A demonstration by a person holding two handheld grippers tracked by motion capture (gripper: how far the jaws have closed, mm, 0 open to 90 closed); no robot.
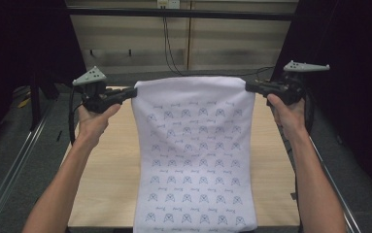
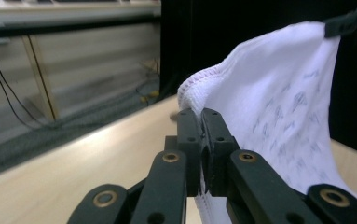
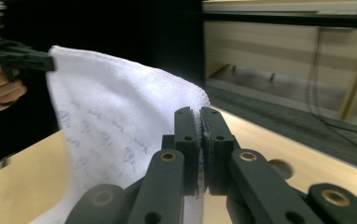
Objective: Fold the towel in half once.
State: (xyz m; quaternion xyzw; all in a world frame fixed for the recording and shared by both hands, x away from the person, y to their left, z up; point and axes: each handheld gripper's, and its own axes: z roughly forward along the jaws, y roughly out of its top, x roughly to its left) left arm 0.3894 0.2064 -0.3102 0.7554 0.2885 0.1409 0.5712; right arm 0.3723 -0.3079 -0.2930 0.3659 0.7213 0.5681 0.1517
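High view: white towel (image 1: 193, 155) held up by its two far corners, long axis running from far edge of bench (image 1: 101, 179) toward near edge, lower end trailing past near edge. Left gripper (image 1: 134, 92) and right gripper (image 1: 247, 86) each clamp one corner. Step: lift and spread.

Left gripper view: fingers (image 2: 189, 140) clenched on towel hem.

Right gripper view: fingers (image 3: 188, 140) clenched on hem. Next move likely needs level, even tension.

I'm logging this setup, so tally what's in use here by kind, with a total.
Towels: 1, the white printed towel, lifted by its two far corners
Grippers: 2, left gripper and right gripper, each shut on a corner
Tables: 1, wooden table
Total: 4
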